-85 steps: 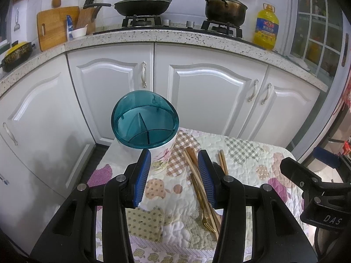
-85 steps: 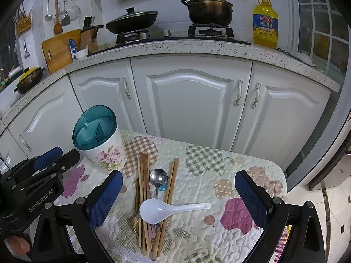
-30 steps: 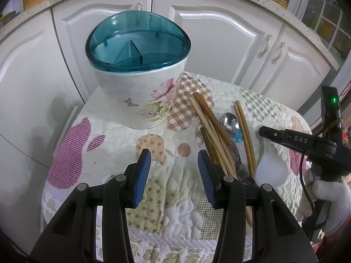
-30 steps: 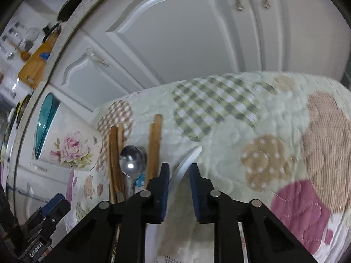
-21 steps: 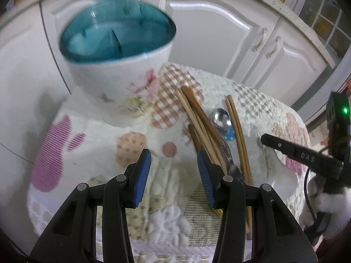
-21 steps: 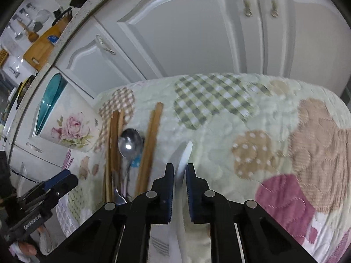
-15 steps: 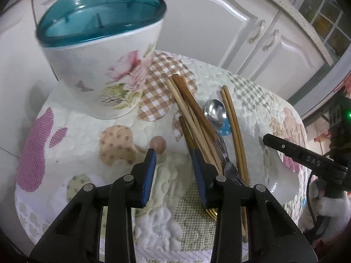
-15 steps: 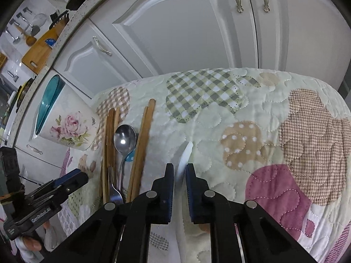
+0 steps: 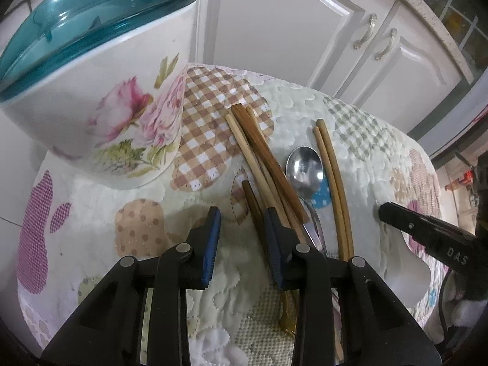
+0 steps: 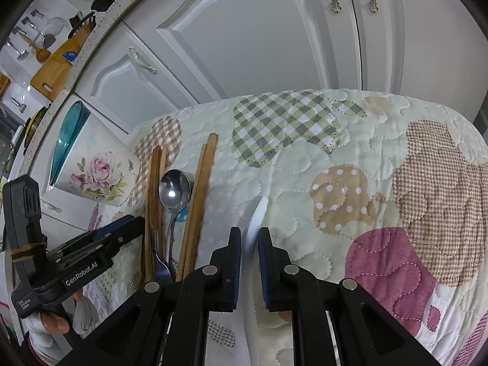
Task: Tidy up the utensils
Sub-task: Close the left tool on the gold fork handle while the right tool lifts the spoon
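Quilted patchwork tablecloth (image 10: pixel 350 140) bears floral teal-rimmed utensil holder (image 9: pixel 100 97) upper left, contents unseen; right gripper (image 10: pixel 249 245) clamps white spoon (image 10: pixel 257 216), left gripper (image 9: pixel 242 228) half-open, closing, empty.

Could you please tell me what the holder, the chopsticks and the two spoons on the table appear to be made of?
Holder: glossy white body with printed roses, likely ceramic or plastic; its teal rim looks like translucent plastic.
Chopsticks: brown with visible grain, probably wood or bamboo, matte.
Metal spoon: mirror-bright with reflections, apparently stainless steel.
White spoon, in the right gripper: smooth, opaque white, ceramic or plastic; I cannot tell which.
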The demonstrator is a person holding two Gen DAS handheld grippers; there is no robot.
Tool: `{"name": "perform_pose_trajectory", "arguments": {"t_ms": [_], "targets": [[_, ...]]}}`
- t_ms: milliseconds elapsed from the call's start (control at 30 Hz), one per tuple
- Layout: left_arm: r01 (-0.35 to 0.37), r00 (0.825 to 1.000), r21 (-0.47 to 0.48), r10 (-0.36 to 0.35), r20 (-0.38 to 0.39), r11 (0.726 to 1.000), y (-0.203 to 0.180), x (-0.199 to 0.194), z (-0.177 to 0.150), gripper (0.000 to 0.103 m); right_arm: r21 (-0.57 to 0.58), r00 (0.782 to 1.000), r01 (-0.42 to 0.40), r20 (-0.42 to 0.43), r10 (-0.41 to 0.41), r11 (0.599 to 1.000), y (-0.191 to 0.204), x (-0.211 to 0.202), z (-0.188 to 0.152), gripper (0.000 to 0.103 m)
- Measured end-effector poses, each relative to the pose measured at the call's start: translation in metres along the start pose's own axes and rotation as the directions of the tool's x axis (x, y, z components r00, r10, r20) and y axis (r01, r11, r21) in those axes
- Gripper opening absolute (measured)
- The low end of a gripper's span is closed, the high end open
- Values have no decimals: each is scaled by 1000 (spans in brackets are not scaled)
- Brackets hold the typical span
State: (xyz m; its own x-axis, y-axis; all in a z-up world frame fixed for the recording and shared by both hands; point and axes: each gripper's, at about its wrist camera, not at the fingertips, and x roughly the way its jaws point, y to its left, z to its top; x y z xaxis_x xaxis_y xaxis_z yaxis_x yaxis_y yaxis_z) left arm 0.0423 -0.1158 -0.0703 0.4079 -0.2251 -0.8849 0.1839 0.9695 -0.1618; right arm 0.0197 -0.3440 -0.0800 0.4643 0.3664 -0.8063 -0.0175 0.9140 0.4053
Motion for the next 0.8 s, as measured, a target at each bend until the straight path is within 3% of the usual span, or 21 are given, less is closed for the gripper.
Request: {"name": "perform_pose_trajectory", "arguments": {"t_ms": [100,233,433,600,800], "targets": [[-8,1000,-4,8,-11,1000,-3,4,3,23,1,1000,0,-5,0,1000,1,4,2,10],[37,999,-6,-37,-14,999,3,2,-1,10,-25,1000,-6,-22,6,1000,7,7,0,11],[74,996,-12,-75,-41,997,16,-12,-18,9,-61,999,-14,-52,11,998,11,5,-5,10],[57,997,-26,-58,-48,998,16,-12,-16,10,-74,996,-2,-87,-4,997,15,11,1,18],[45,999,-3,-45,-25,999,14,-5,-11,11,-178,993,37,-102,-56,983,27,22,11,17]]}}
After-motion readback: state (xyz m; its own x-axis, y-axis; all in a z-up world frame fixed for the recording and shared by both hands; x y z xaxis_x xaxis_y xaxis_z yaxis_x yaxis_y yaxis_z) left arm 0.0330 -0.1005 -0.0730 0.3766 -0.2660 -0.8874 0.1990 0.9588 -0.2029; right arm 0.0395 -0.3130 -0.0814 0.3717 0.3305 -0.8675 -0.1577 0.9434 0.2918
